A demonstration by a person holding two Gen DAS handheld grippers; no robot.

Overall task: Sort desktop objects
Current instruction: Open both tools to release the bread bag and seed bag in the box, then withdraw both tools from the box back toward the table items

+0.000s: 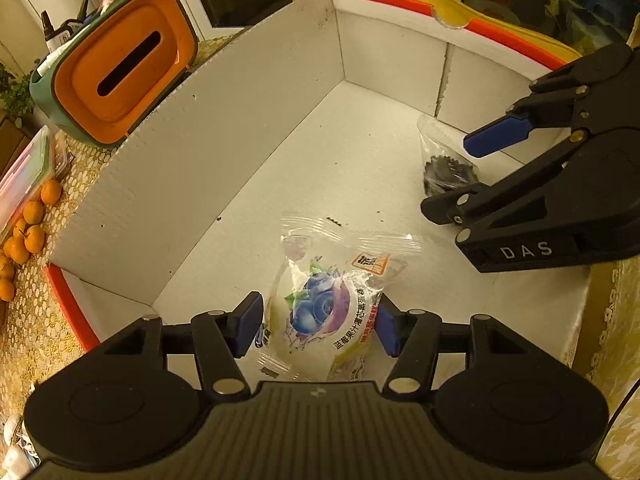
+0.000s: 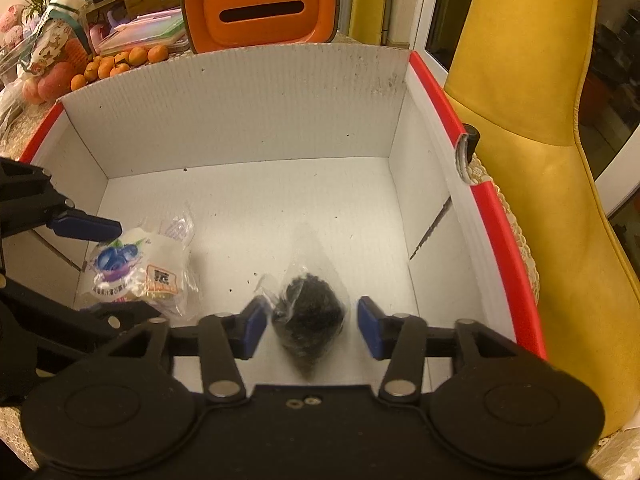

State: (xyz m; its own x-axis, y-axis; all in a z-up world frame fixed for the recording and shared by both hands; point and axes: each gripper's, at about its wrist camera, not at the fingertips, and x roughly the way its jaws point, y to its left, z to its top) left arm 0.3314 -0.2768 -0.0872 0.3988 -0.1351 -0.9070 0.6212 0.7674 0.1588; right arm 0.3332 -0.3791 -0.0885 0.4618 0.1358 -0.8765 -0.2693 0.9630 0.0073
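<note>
Inside the white box (image 2: 248, 116), the blueberry snack packet (image 1: 320, 308) sits pinched between the left gripper (image 1: 318, 326) pads, long axis toward 12 o'clock; the right gripper (image 2: 312, 326) stands apart around the dark-filled clear bag (image 2: 308, 312), pads clear.

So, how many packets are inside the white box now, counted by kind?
Blueberry snack packet: 1
Clear bag of dark pieces: 1
Total in the white box: 2
</note>
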